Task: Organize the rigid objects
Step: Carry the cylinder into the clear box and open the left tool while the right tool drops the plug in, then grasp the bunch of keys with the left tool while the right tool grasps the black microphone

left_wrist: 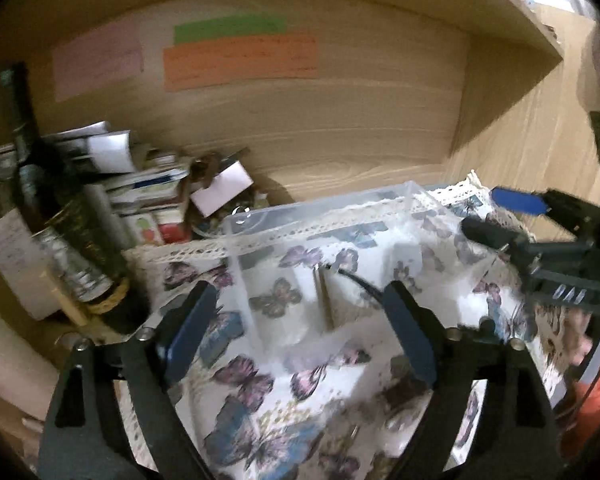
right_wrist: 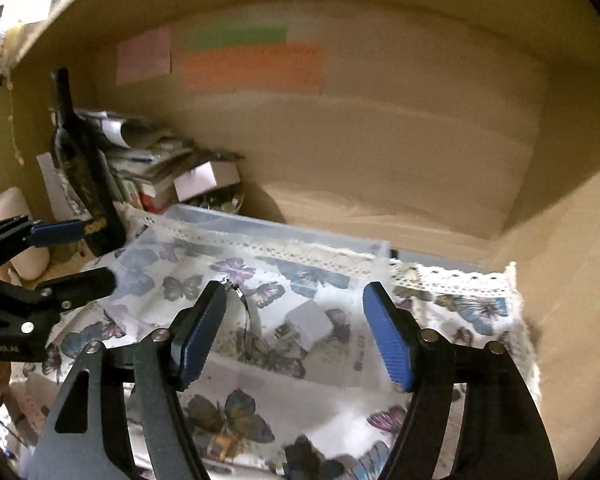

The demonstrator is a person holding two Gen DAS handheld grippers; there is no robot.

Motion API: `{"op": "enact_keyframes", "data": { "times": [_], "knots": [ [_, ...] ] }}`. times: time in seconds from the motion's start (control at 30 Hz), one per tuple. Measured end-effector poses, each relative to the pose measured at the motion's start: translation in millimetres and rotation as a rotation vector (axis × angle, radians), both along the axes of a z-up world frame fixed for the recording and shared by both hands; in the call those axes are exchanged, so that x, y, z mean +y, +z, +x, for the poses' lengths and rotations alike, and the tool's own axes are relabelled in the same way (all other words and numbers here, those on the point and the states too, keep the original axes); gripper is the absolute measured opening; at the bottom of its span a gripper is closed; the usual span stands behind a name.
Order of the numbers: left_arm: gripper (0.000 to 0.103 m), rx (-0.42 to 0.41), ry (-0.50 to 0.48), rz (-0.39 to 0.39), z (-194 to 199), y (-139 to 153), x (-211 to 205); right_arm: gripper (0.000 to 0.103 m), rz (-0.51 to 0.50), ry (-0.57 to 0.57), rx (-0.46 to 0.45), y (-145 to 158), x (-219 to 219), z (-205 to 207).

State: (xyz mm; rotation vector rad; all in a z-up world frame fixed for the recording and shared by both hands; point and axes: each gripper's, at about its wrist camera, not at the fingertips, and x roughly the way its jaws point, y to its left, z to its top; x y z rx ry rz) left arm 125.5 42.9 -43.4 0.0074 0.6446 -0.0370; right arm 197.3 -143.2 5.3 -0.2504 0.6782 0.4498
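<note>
I am holding two claws, left claw (left_wrist: 300,320) and right claw (right_wrist: 296,334), both spread wide and gripping nothing, over one clear box (left_wrist: 324,264) sitting on the butterfly cloth (left_wrist: 268,412). Only my left view is showing a black cable (left_wrist: 360,284) inside; behind, one dark bottle (right_wrist: 80,168) is standing.

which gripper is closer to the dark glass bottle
Left. The left gripper sits right beside the dark glass bottle; the right gripper hovers over the clear plastic box, farther right.
</note>
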Motion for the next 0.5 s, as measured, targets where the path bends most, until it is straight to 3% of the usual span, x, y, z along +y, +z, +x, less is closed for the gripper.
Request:
{"op": "enact_keyframes", "data": {
  "times": [0.23, 0.5],
  "knots": [
    [0.091, 0.056, 0.005, 0.006, -28.6, -24.8, 8.2, 0.07, 0.01, -0.069, -0.011, 3.5, -26.7, -30.0],
    [0.091, 0.217, -0.012, -0.016, -35.6, -75.0, 7.4, 0.07, -0.016, -0.141, 0.091, -30.6, -57.1, -47.7]
  ]
}}
